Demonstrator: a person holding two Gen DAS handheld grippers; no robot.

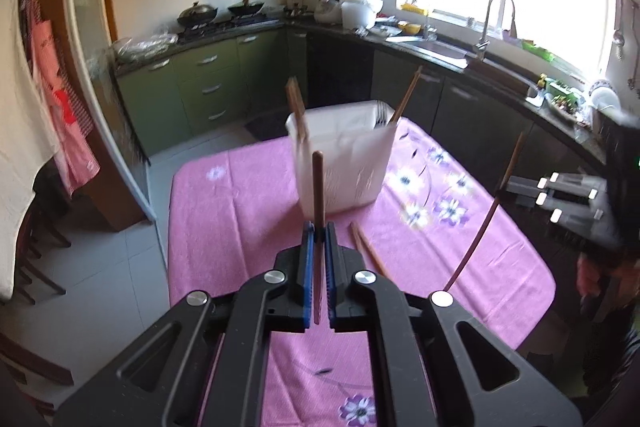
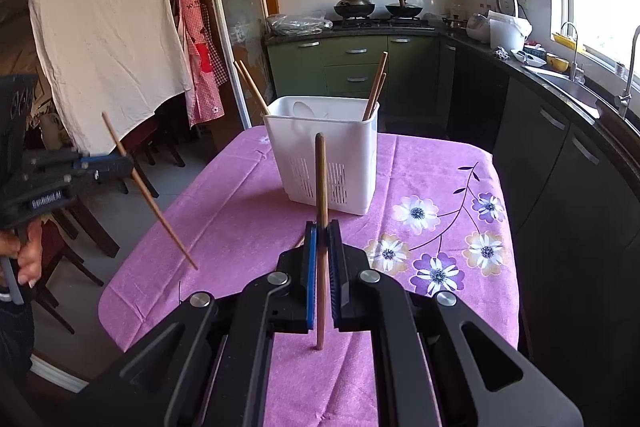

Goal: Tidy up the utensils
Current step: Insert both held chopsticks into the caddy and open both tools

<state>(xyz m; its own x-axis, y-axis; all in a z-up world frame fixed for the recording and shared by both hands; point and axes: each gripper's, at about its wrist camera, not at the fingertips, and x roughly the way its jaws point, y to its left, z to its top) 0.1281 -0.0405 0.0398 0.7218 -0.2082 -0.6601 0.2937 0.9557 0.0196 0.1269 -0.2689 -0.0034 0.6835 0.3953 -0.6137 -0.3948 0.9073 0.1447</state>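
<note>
My left gripper [image 1: 319, 231] is shut on a brown chopstick [image 1: 318, 187] that stands upright between its blue pads, in front of the white utensil holder [image 1: 344, 155]. The holder contains chopsticks [image 1: 296, 103] at its left, one chopstick [image 1: 406, 97] at its right, and a fork [image 1: 382, 113]. A pair of chopsticks [image 1: 368, 249] lies on the pink cloth. My right gripper [image 2: 322, 231] is shut on another upright chopstick [image 2: 321, 187], facing the holder [image 2: 324, 155]. In each view the other gripper [image 1: 516, 189] [image 2: 124, 163] shows at the side, gripping its chopstick [image 1: 492, 211] [image 2: 148, 191].
The table [image 2: 240, 195] carries a pink floral cloth. Wooden chairs [image 2: 80, 227] stand to its left, under a hanging white sheet [image 2: 100, 27]. Dark counter cabinets [image 2: 560, 167] with a sink [image 2: 568, 83] run along the right. A hand [image 2: 28, 251] holds the left gripper's handle.
</note>
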